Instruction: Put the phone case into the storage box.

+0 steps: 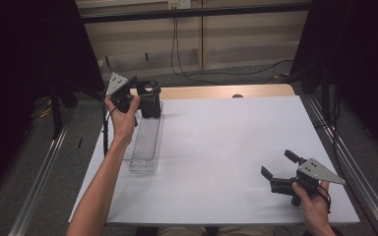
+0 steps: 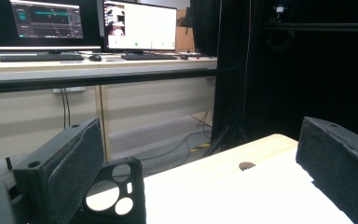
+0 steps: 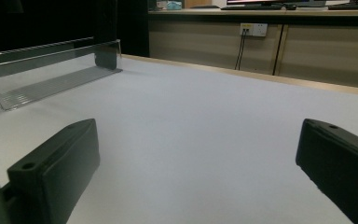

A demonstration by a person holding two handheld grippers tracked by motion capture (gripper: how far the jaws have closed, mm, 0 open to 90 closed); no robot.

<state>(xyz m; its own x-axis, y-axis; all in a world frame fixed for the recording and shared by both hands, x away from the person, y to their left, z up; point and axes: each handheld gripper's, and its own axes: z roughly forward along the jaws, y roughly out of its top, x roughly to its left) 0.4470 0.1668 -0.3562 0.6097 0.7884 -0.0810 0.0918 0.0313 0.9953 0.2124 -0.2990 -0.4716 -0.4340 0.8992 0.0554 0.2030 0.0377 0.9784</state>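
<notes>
The white desk (image 1: 216, 147) is sitting in a dark-curtained room, with monitors on a bench behind in the left tool's view. I am holding the left tool (image 1: 139, 96) at the upper left of the high view, right at the far end of the clear plastic tray (image 1: 145, 142). A black phone case (image 1: 150, 99) is standing upright there, at the tray's far end; in the left tool's view the case (image 2: 116, 193) is sitting at lower left, just beside one jaw, and the jaws are spread wide, gripping nothing. Whether the case is inside the tray or just past it, I cannot tell. The right tool (image 1: 275, 169) is hovering at the lower right, well apart from the tray, its jaws also released and empty. I am judging the case as either about to be gripped or just set down; nothing is being carried.
</notes>
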